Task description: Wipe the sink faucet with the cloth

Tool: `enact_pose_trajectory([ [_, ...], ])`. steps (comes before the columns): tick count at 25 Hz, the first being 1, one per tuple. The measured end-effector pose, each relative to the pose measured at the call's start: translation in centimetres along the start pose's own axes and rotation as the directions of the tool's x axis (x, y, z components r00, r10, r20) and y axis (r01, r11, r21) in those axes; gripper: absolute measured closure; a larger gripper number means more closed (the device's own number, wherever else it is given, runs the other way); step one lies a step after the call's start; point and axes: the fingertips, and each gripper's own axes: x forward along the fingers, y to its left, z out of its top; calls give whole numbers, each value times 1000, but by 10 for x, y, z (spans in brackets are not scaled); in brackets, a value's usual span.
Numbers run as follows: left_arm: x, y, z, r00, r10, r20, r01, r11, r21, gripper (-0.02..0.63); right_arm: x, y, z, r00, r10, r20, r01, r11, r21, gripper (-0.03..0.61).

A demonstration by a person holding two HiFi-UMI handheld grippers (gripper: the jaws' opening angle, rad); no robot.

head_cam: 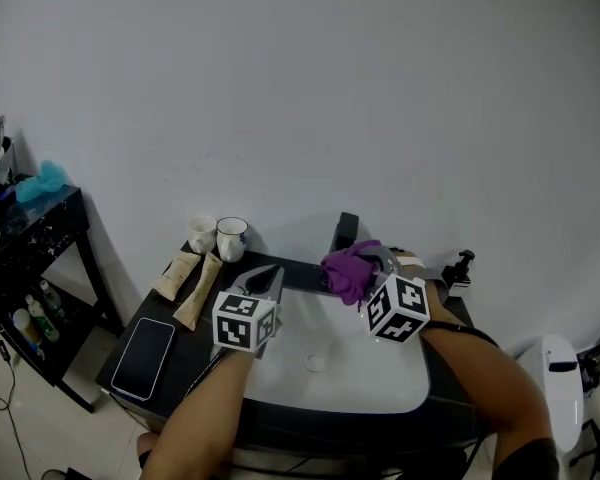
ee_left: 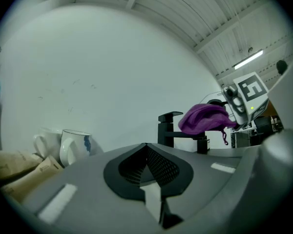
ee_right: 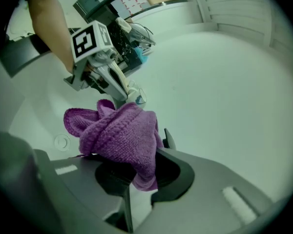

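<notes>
While the right gripper has its jaws clamped on the bunched purple cloth, held over the back of the white sink right at the black faucet (touching it, I think), the left gripper hovers just beside with jaws pressed together, empty.

The purple knitted cloth is bunched into a loose wad at the centre of the head view, pinched in the right claw. It rests over the spout of the black, square-edged faucet, above the white sink.
</notes>
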Motion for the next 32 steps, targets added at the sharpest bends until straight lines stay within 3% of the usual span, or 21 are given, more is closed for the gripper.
enact_pose_trajectory([
  [6, -3, -5, -2, 1000, -2, -18, 2, 999, 35, 597, -46, 36, 15, 997, 40, 63, -37, 999, -35, 508],
  [13, -6, -4, -1, 1000, 4, -19, -4, 999, 42, 597, -30, 75, -13, 997, 77, 30, -78, 996, 45, 508],
  [25, 3, -10, -1, 1000, -22, -11, 23, 998, 58, 597, 65, 44, -44, 993, -108, -41, 113, 982, 152, 506],
  [32, 6, -13, 2, 999, -39, 4, 39, 998, 56, 597, 80, 33, -44, 992, -113, -57, 123, 969, 215, 506],
])
